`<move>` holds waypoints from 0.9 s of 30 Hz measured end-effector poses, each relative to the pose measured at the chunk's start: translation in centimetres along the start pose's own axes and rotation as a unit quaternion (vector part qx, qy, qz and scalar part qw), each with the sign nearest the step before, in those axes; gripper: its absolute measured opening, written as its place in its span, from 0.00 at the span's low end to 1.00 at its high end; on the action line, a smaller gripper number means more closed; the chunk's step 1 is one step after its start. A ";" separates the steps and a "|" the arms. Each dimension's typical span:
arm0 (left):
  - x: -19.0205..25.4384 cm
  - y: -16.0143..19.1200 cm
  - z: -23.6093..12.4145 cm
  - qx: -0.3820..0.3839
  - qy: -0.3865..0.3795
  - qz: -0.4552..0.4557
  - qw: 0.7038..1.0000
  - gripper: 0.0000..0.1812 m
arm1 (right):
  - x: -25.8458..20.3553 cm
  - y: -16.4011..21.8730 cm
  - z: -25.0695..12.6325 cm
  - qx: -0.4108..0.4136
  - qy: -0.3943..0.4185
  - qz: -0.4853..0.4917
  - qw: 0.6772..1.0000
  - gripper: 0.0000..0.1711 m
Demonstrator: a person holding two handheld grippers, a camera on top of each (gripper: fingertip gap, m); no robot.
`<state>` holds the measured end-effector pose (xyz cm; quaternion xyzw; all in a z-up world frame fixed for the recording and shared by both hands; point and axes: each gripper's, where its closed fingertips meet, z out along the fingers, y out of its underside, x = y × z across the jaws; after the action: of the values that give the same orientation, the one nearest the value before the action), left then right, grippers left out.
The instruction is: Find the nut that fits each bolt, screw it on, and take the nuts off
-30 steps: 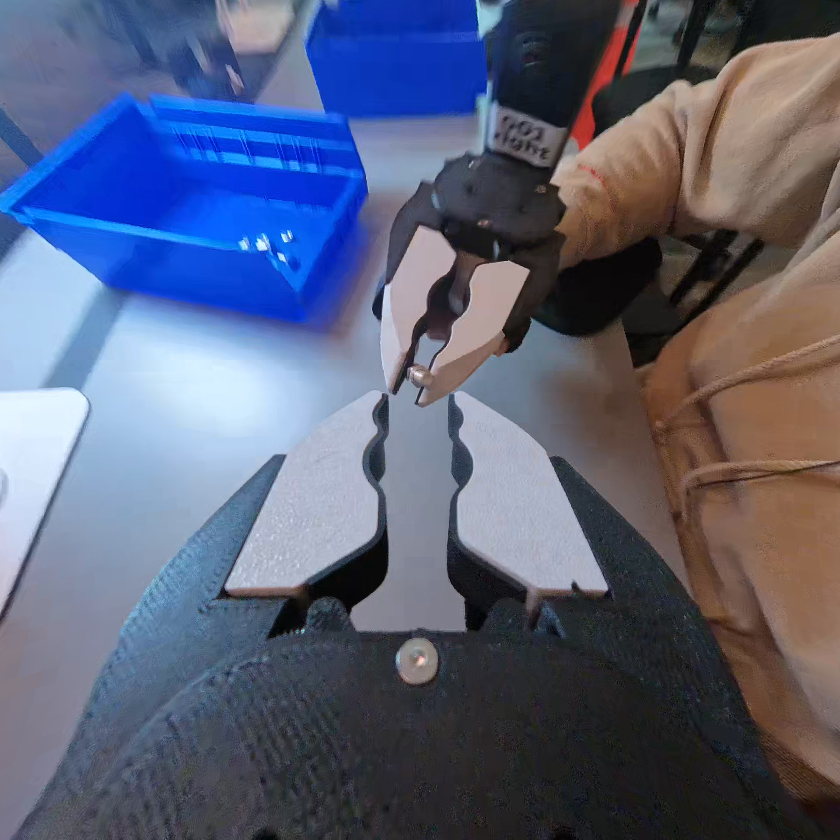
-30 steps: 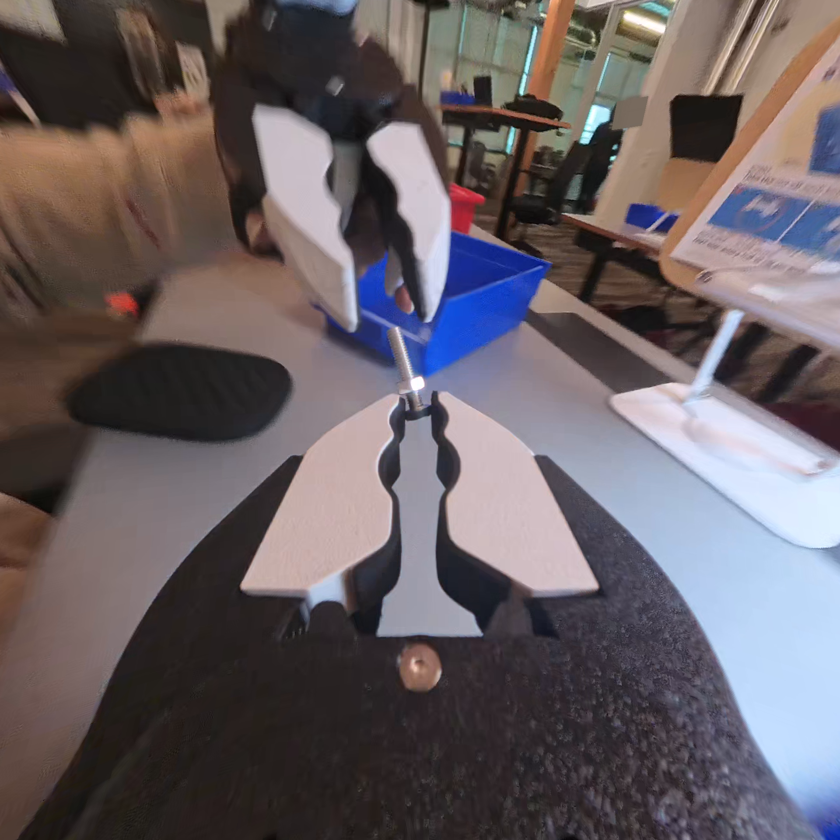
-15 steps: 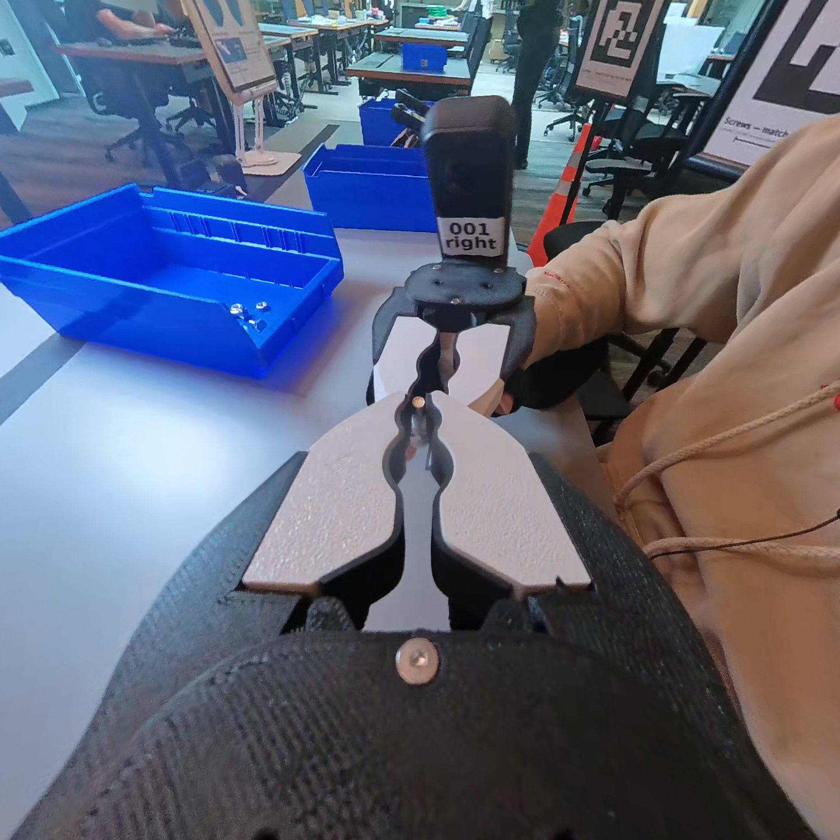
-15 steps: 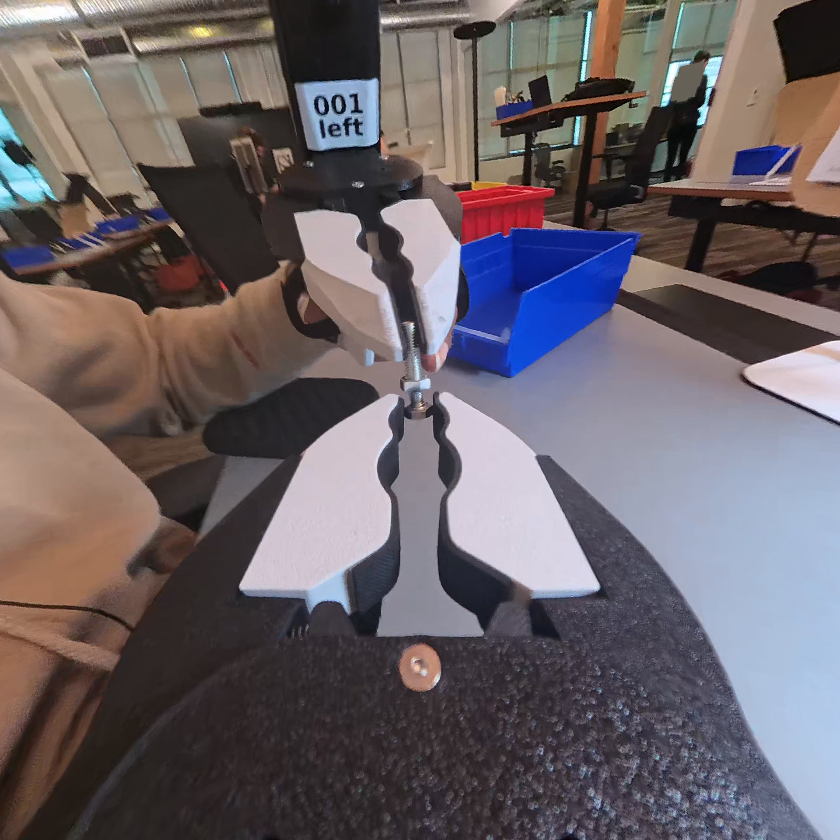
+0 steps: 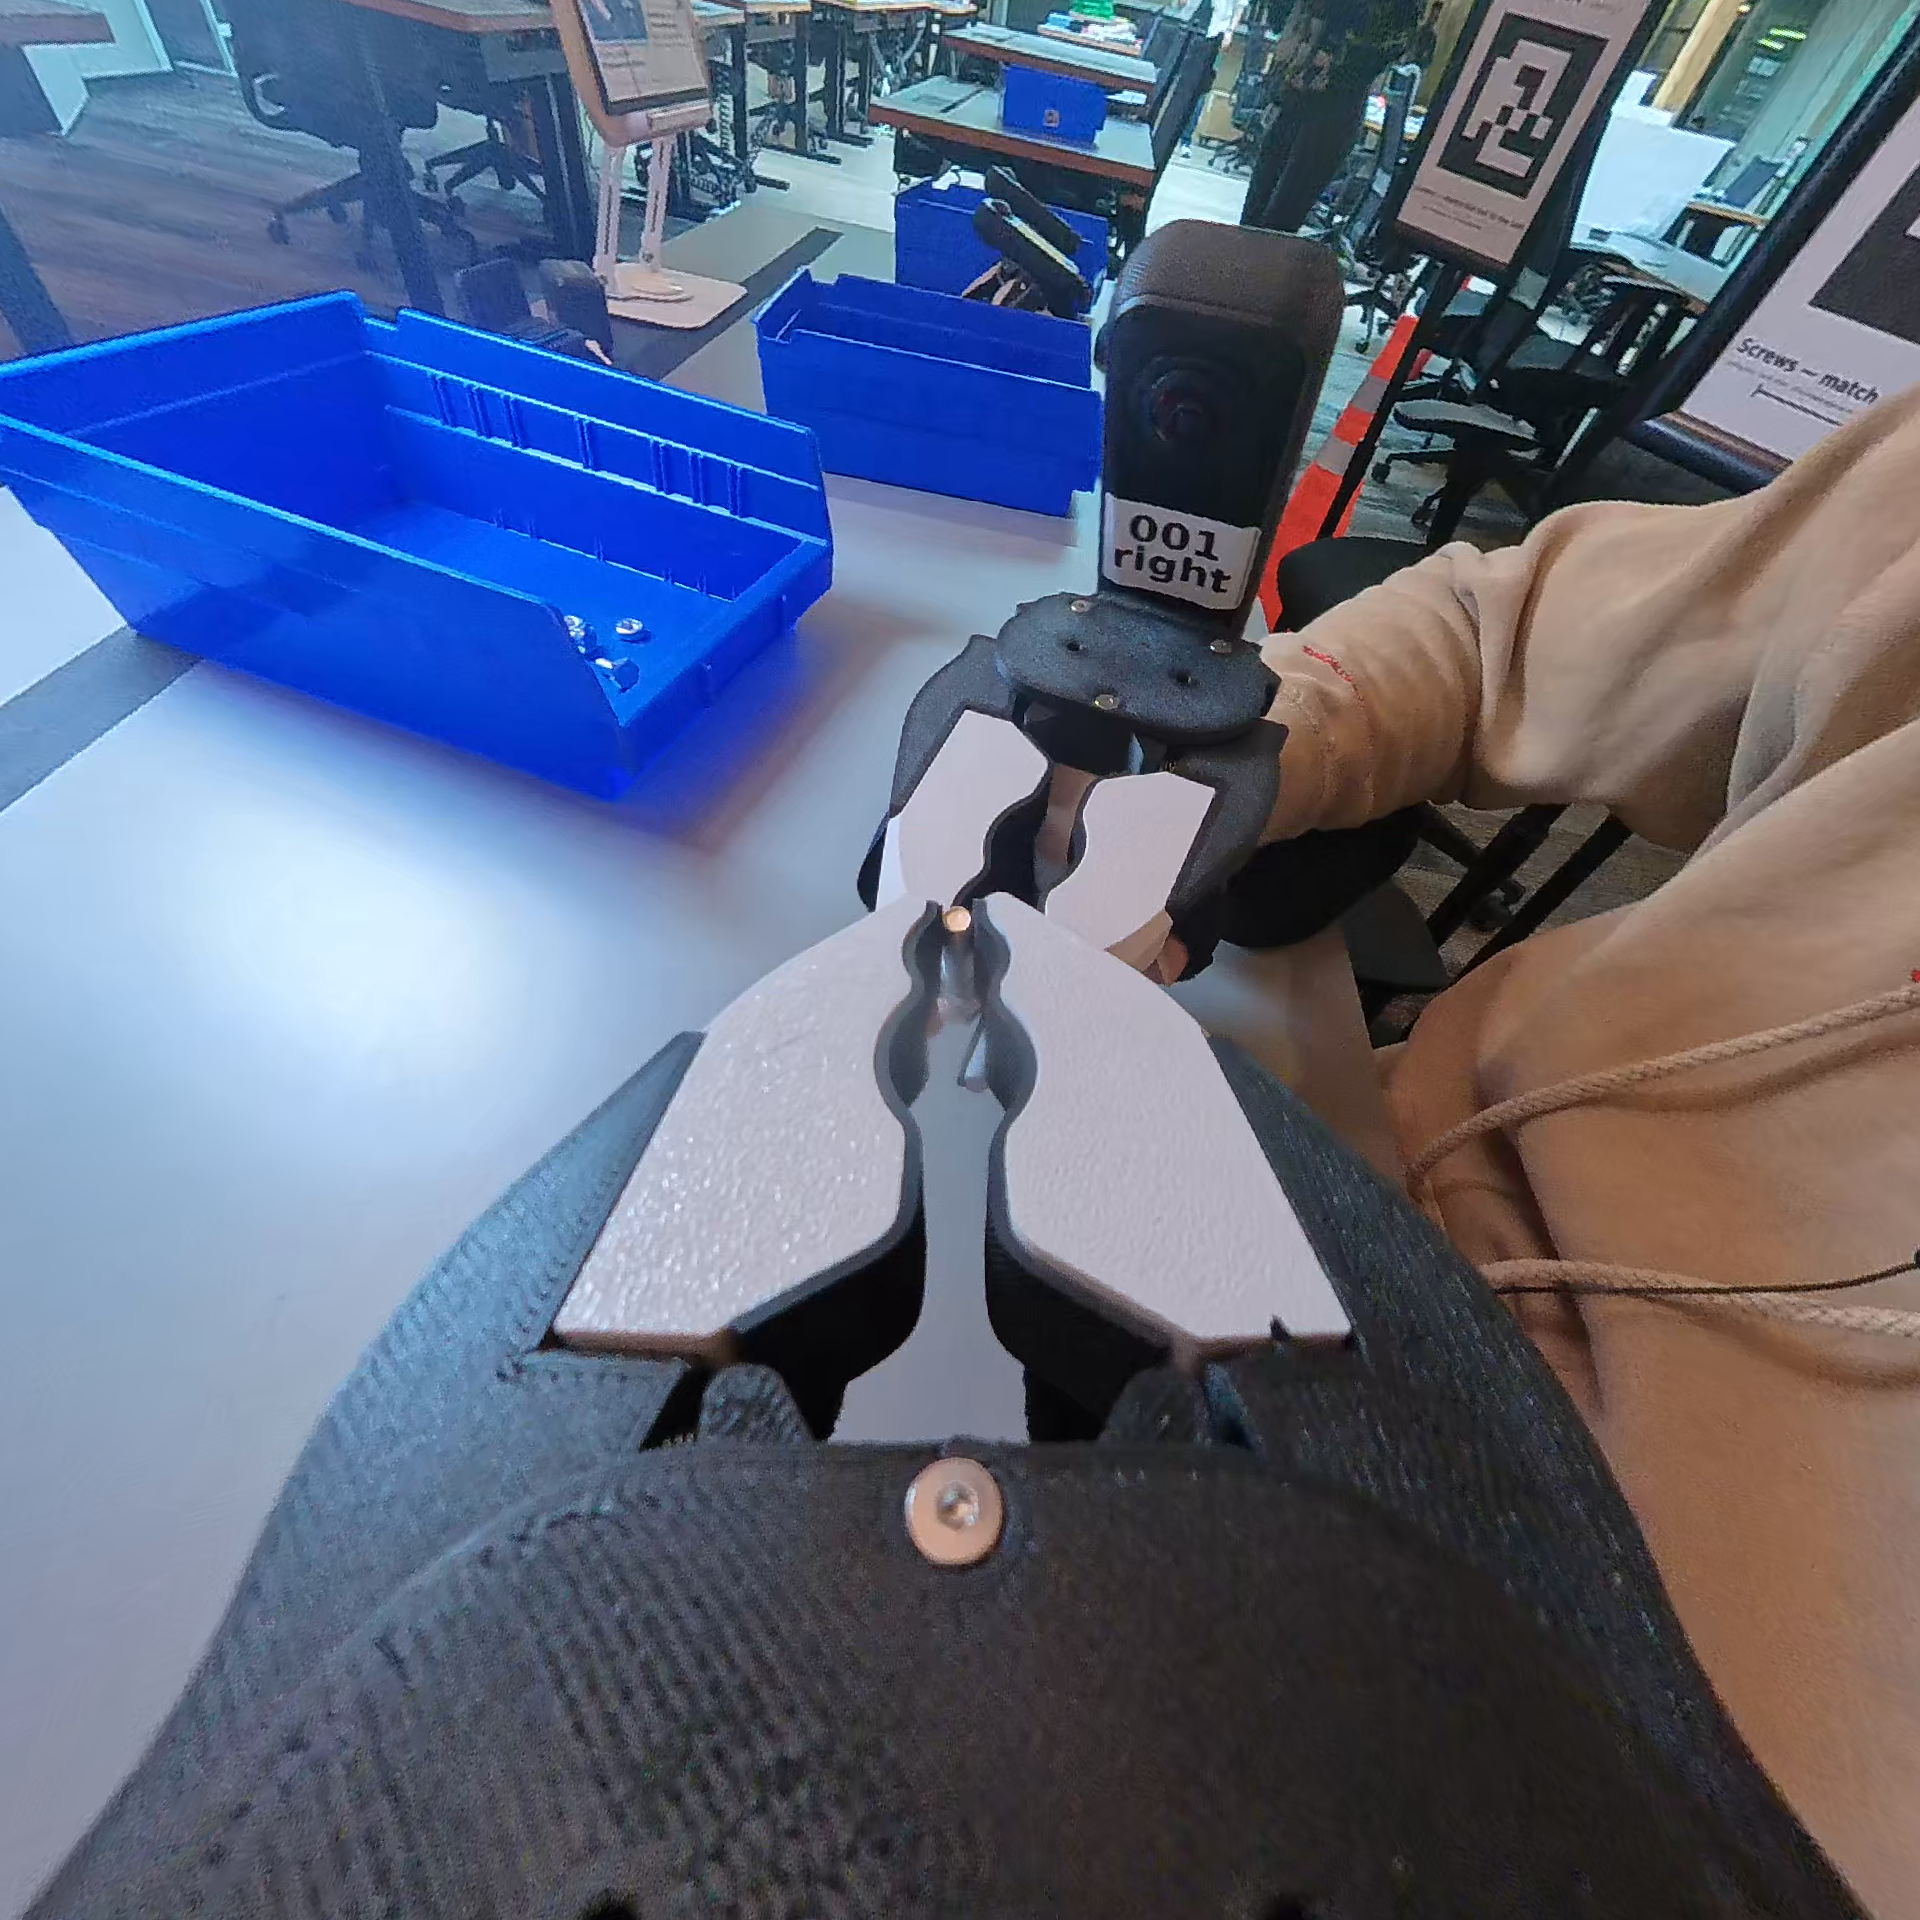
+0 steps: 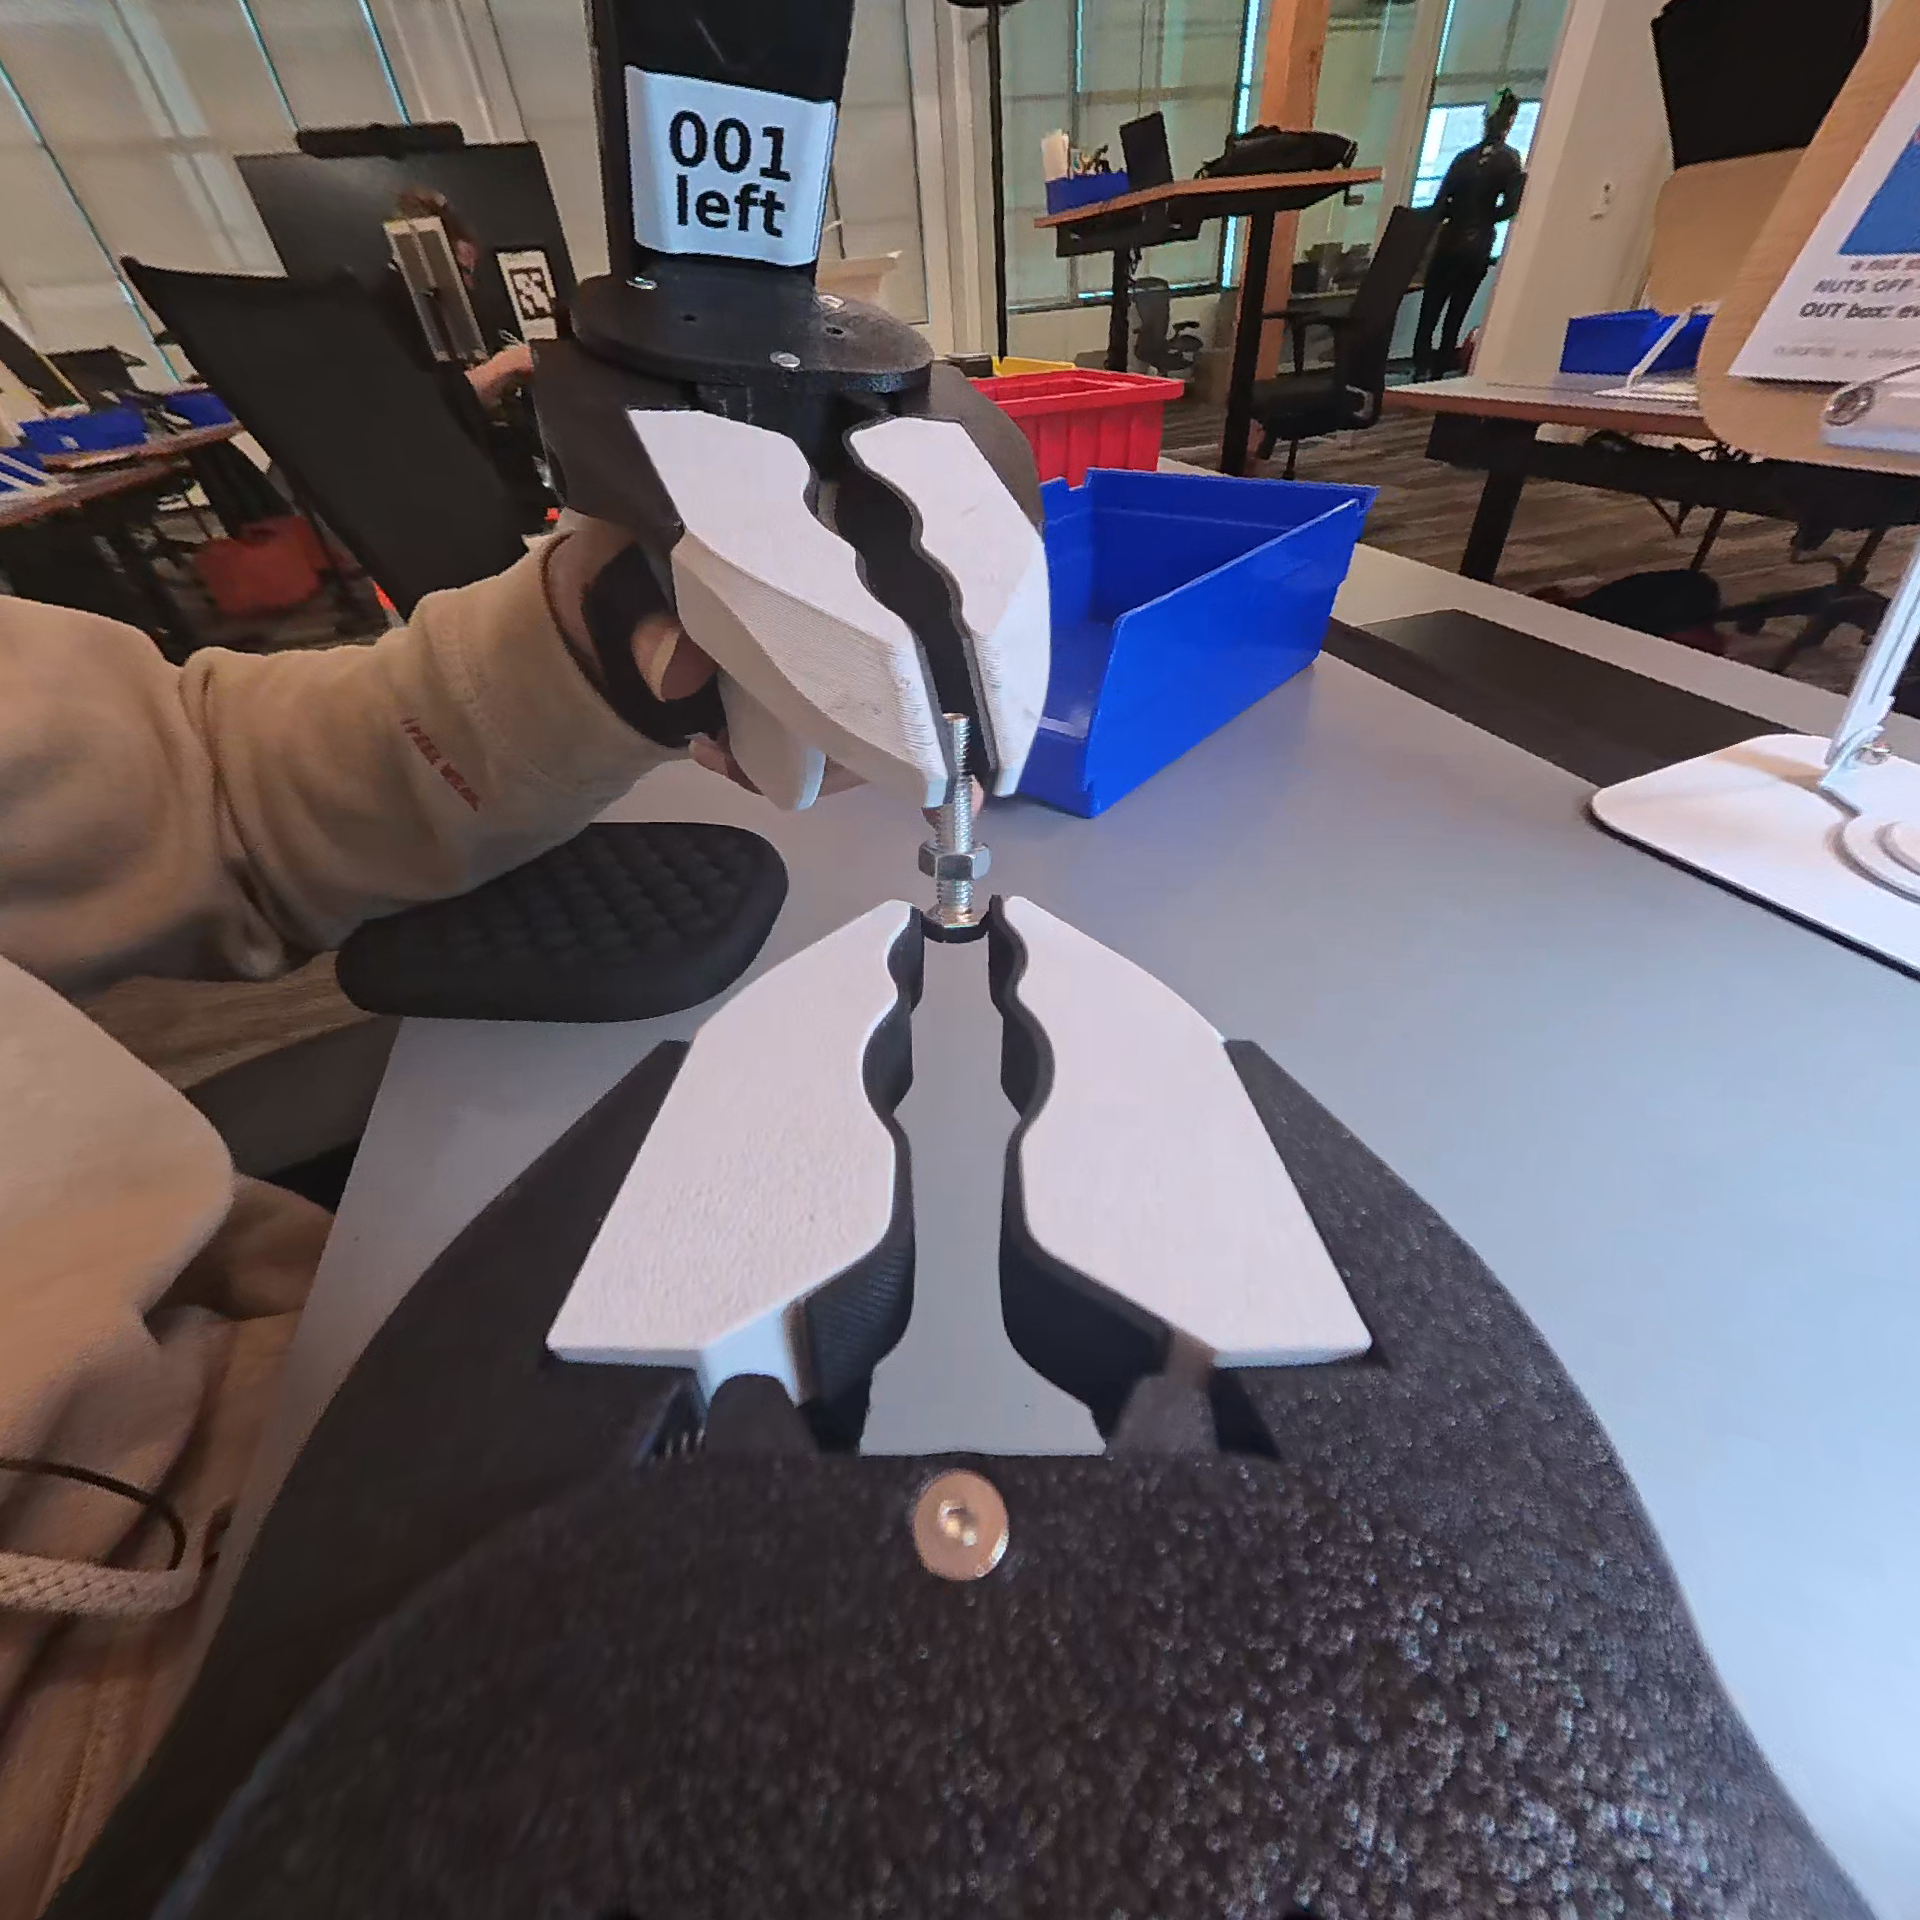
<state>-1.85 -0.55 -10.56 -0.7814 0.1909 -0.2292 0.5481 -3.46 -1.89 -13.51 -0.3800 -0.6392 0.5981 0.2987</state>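
A silver bolt (image 6: 956,805) with a hex nut (image 6: 954,858) on its thread spans between my two grippers, above the grey table (image 6: 1455,1039). My right gripper (image 6: 954,923) is shut on the bolt's lower end. My left gripper (image 6: 961,764) comes from above and is shut on the other end of the thread. In the left wrist view my left gripper (image 5: 954,927) is closed around the bolt (image 5: 954,918), seen end on. My right gripper (image 5: 1039,873) is just beyond it, with its tips hidden behind my left fingers.
A blue bin (image 5: 416,540) with a few loose nuts (image 5: 603,639) stands to the left and a second blue bin (image 5: 925,395) behind it. In the right wrist view there are a blue bin (image 6: 1195,623), a white sign stand (image 6: 1766,821), a chair armrest (image 6: 561,925) and the person's beige sleeve (image 6: 260,758). Both grippers' tips are close together, under 4 cm apart.
One second ago my left gripper was open and apart from the bolt. It moved onto the free end and shut on it; my right gripper kept hold throughout.
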 end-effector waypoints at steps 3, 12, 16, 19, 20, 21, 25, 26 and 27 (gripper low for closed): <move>-0.4 -0.1 0.2 0.005 -0.016 -0.017 1.000 0.03 | 0.4 0.0 0.1 -0.002 0.019 -0.010 1.000 0.07; -0.9 -0.6 0.5 0.035 -0.046 -0.026 0.998 0.03 | 1.3 -0.1 -0.1 -0.006 0.055 -0.020 0.998 0.06; -0.6 -1.3 0.0 0.082 -0.031 0.005 0.996 0.14 | 0.2 -1.4 -0.7 0.037 0.004 -0.005 0.999 0.06; 0.1 -1.4 0.1 0.099 -0.013 0.020 0.995 0.20 | -0.2 -1.7 -0.9 0.044 -0.008 -0.003 0.999 0.06; 0.5 -1.5 0.2 0.102 -0.006 0.025 0.994 0.20 | -0.3 -1.8 -0.9 0.047 -0.014 0.001 0.999 0.06; 0.8 -1.4 0.4 0.098 -0.002 0.030 0.995 0.20 | -0.4 -1.8 -0.9 0.050 -0.020 0.006 0.999 0.06; 1.8 -0.5 0.9 0.076 0.020 0.041 0.996 0.20 | 0.3 -2.1 -1.3 0.056 -0.021 0.032 0.998 0.06; 2.6 -0.5 0.6 0.079 0.045 0.048 0.995 0.09 | 0.9 -2.2 -1.5 0.059 -0.014 0.046 0.997 0.06; 3.5 -0.9 0.2 0.096 0.074 0.048 0.991 0.07 | 1.6 -2.2 -1.7 0.061 -0.004 0.057 0.996 0.06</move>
<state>1.18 -1.97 -9.23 -0.6959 0.2449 -0.2770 0.6156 -3.13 0.36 -11.26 -0.3944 -0.5800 0.6538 0.2838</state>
